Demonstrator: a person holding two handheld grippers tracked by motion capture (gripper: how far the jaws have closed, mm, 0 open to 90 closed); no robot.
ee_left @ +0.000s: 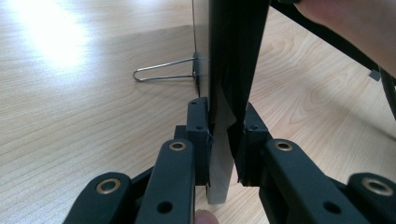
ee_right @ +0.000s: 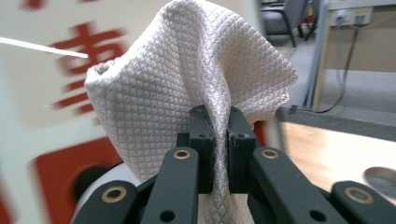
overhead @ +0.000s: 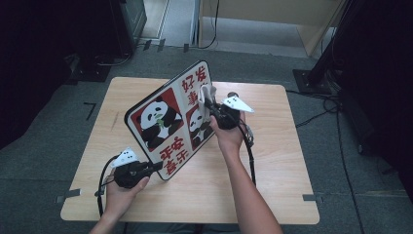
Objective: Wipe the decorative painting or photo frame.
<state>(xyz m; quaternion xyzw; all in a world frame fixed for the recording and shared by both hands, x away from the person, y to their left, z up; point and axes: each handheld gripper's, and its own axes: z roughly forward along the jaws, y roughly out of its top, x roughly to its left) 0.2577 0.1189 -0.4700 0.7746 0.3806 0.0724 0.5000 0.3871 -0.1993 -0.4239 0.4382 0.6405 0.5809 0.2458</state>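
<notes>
Right gripper view, fingers (ee_right: 219,135) pinching quilted white cloth (ee_right: 196,79), left fingers (ee_left: 224,140) clamping flat panda board (ee_left: 231,56) edge.

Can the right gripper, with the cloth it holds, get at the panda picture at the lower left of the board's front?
Probably yes: the right gripper holds the cloth against the board, whose front faces it unobstructed; the left gripper clamps only the bottom edge.
</notes>
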